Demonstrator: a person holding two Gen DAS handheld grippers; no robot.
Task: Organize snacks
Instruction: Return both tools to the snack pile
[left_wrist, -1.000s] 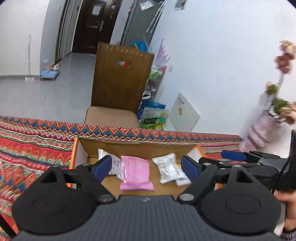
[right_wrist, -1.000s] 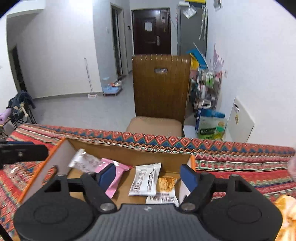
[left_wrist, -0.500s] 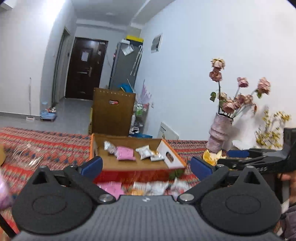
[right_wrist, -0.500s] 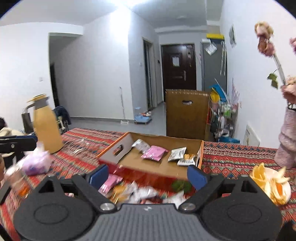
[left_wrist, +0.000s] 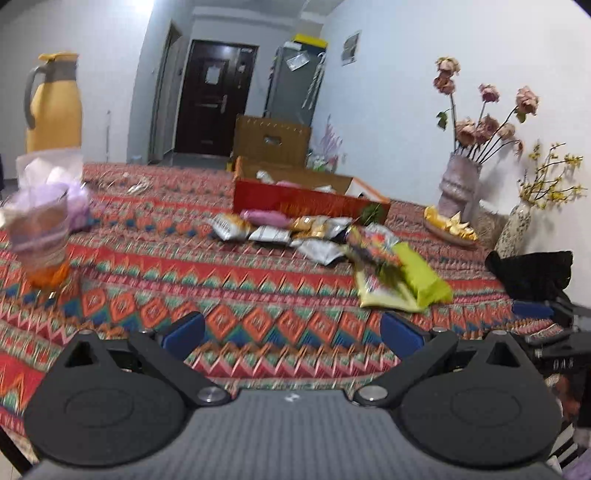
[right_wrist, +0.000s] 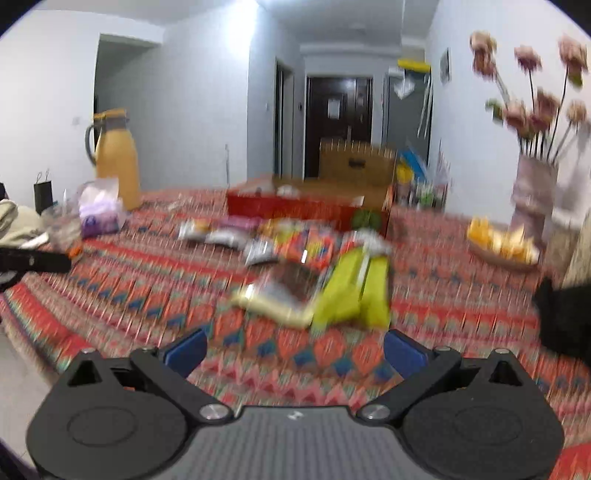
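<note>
- The left gripper (left_wrist: 291, 328) hangs over the near edge of the patterned tablecloth (left_wrist: 184, 280); its blue fingers (left_wrist: 184, 329) are spread wide with only cloth between them.
- The right gripper (right_wrist: 293, 345) is in the same pose over the same near edge. Its jaws have just been opening and now stand wide, with nothing between them.
- The right view is blurred, so small print and packet details there cannot be read.
- The red cardboard box (left_wrist: 310, 201) sits toward the far side of the table, open on top, with a few packets showing above its front wall.
- A loose pile of small snack packets (left_wrist: 291, 230) lies on the cloth just in front of the box: white ones, a pink one, orange-yellow ones.
- Nearer the grippers lies a yellow-green bag (left_wrist: 417, 275), partly overlapped by a colourful packet (left_wrist: 373, 245).
- In the right view the yellow-green bag (right_wrist: 354, 291) lies ahead of the open jaws, apart from them.
- A yellow jug (left_wrist: 53, 103) stands at the far left, with a tissue pack (left_wrist: 55, 181) in front of it.
- A vase of dried roses (left_wrist: 460, 184) stands at the right, with a plate of orange pieces (left_wrist: 448, 227) beside it.
</note>
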